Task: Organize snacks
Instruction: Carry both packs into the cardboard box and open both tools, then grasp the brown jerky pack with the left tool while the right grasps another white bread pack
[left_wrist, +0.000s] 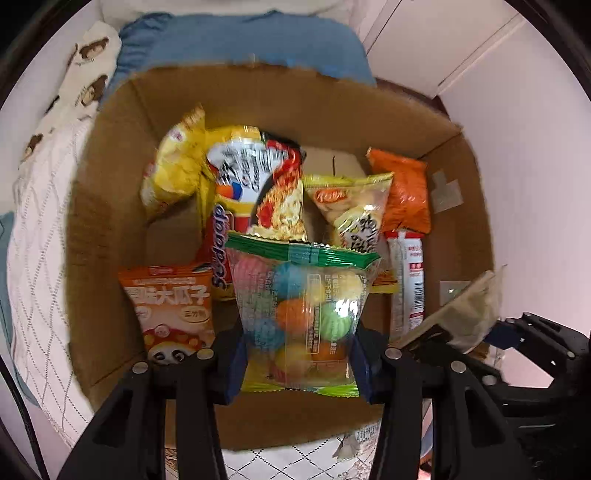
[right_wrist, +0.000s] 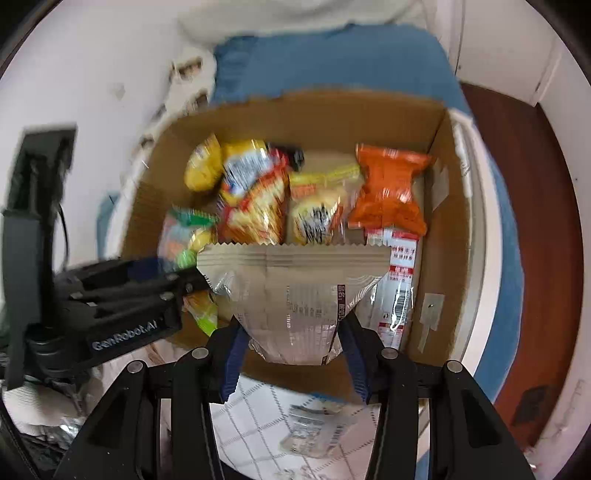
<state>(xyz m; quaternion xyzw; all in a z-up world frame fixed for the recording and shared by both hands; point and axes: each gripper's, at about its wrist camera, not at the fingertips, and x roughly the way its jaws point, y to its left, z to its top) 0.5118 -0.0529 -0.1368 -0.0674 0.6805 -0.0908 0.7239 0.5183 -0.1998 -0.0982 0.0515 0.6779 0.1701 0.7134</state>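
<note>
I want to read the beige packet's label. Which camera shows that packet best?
The right wrist view: the beige packet fills the centre, face-on, pinched in the right gripper. The left wrist view shows it only edge-on at the right edge, above the cardboard box.

We are seeing a brown cardboard box (left_wrist: 110, 206), a clear candy bag (left_wrist: 301, 321) with a green top showing pink, blue, orange and yellow balls, a beige packet (right_wrist: 295, 295), an orange packet (right_wrist: 388, 188), and a blue cushion (left_wrist: 236, 40).
</note>
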